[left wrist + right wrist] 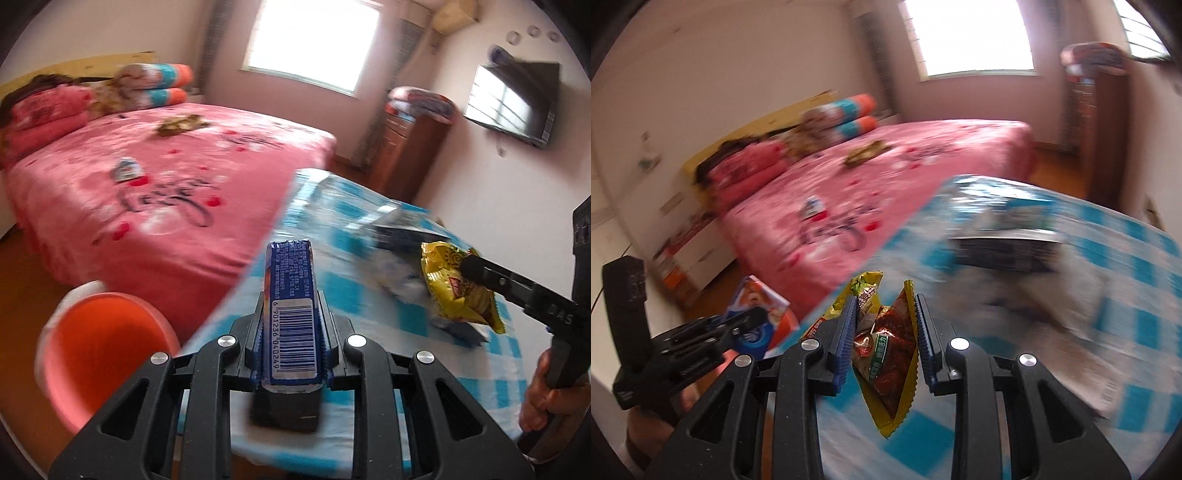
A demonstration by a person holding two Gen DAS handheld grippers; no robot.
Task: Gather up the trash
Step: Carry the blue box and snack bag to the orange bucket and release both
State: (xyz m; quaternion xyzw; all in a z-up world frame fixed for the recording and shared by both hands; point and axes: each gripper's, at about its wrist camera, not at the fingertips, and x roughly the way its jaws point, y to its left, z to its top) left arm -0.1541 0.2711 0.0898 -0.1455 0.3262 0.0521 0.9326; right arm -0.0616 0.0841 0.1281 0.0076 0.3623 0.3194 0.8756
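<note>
Pinching a flat blue carton point(293, 295), left fingers point(258, 325); right fingers point(846, 332) clamping crinkly yellow wrapper point(886, 362)

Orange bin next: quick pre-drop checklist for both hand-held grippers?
1. Left hand-held gripper clamped on blue box: ok.
2. Right hand-held gripper clamped on yellow snack bag: ok.
3. Orange bin in view, mouth unblocked: ok.
4. Either load above the bin: not ok, both are over the checked tablecloth.
5. Bag grip secure: cannot tell, it hangs loose below the pads.
6. Wrappers left on pink bed: not ok.
</note>
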